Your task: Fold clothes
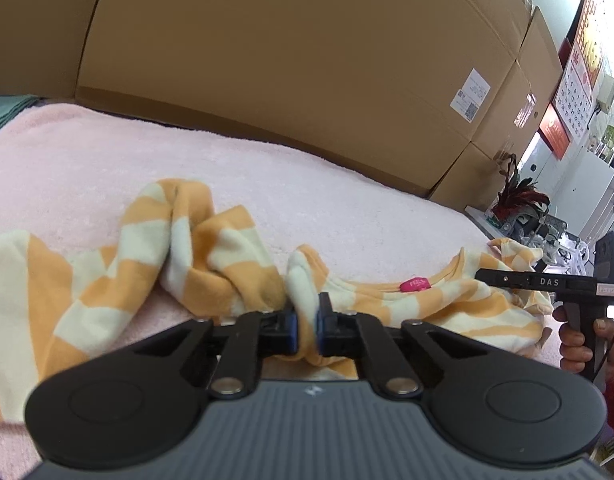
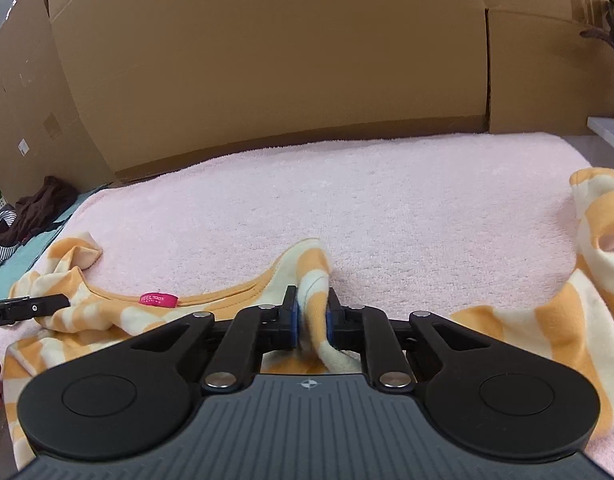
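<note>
An orange-and-cream striped top (image 1: 227, 248) lies crumpled on a pink towel (image 1: 107, 152), its neckline and pink label (image 1: 415, 285) facing up. My left gripper (image 1: 305, 320) is shut on a bunched fold of it, left of the label. In the right wrist view my right gripper (image 2: 311, 316) is shut on another fold of the top (image 2: 547, 320), right of the label (image 2: 158, 300). Each gripper shows in the other's view: the right one (image 1: 481, 276) is held by a hand (image 1: 575, 344), and the left one (image 2: 63, 302) pokes in over the far shoulder.
Tall cardboard boxes (image 2: 267, 60) wall off the back of the towel (image 2: 387, 200). Dark clothes (image 2: 39, 208) lie piled on a teal cloth at the left. A plant (image 1: 519, 196) and a wall calendar (image 1: 579, 92) are off to the right.
</note>
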A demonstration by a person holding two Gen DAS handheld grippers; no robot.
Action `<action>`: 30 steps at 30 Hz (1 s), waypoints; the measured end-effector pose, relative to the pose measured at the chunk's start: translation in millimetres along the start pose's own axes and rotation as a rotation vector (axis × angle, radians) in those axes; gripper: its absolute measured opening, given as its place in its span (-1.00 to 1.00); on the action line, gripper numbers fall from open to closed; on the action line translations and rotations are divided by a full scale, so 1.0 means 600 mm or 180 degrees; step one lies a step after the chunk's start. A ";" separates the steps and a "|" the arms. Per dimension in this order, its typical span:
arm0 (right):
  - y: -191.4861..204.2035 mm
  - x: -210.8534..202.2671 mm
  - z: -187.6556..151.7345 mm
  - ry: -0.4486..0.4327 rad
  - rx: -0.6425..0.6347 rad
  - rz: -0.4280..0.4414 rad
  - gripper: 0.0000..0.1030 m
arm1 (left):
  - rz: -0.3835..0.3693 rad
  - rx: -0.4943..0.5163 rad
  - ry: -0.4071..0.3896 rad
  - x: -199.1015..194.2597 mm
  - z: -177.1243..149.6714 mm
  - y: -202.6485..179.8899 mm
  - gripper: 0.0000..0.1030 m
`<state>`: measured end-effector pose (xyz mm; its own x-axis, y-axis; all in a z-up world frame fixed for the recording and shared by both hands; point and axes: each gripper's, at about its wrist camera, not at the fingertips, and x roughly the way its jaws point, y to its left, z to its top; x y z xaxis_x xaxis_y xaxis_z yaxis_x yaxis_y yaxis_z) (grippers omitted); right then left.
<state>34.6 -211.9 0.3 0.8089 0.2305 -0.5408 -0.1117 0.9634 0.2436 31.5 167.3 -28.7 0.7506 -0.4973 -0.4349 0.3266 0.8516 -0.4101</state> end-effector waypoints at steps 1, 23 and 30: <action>0.004 -0.015 -0.002 -0.0100 -0.0041 -0.0008 -0.75 | -0.0025 -0.0013 -0.0072 -0.008 0.001 -0.002 -0.98; 0.167 -0.358 0.126 -0.2576 -0.0658 -0.0196 -0.76 | -0.0108 0.0771 -0.2284 -0.272 0.217 -0.191 -1.00; 0.189 -0.411 0.168 -0.3016 -0.0526 -0.0090 -0.77 | 0.0131 0.0871 -0.2619 -0.336 0.270 -0.246 -0.98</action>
<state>-119.4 -173.1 242.2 0.9349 0.0704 0.3479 -0.1062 0.9907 0.0849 -74.8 168.5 249.3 0.9073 -0.2772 0.3163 0.3374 0.9287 -0.1537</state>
